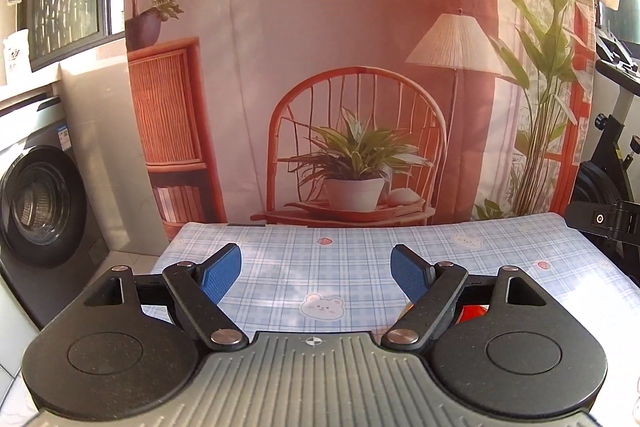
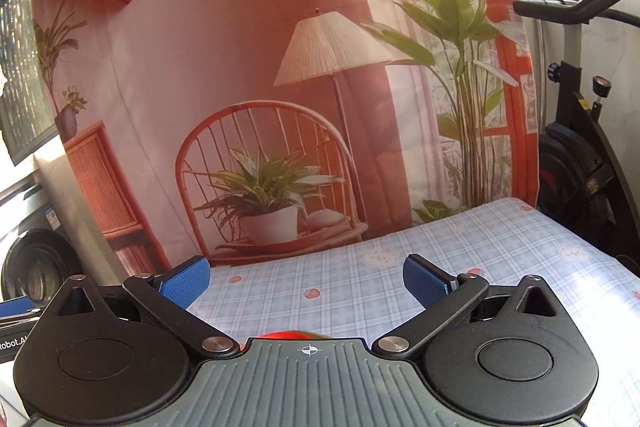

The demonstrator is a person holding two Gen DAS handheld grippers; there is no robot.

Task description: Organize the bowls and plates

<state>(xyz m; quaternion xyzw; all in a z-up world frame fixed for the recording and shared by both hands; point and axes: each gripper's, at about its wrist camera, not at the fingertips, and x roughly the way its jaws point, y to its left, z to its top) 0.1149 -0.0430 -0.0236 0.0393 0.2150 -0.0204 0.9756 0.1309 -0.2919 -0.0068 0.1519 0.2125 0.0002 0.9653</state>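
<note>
My left gripper is open and empty, its blue pads spread wide above the blue checked tablecloth. A sliver of a red dish shows behind its right finger linkage, mostly hidden. My right gripper is also open and empty over the same tablecloth. A red rounded dish peeks just over the right gripper's body, mostly hidden. No whole plate or bowl is in view.
A printed backdrop with a chair, plant and lamp hangs behind the table's far edge. A washing machine stands at the left. An exercise bike stands at the right, beside the table. The other gripper shows at the right edge.
</note>
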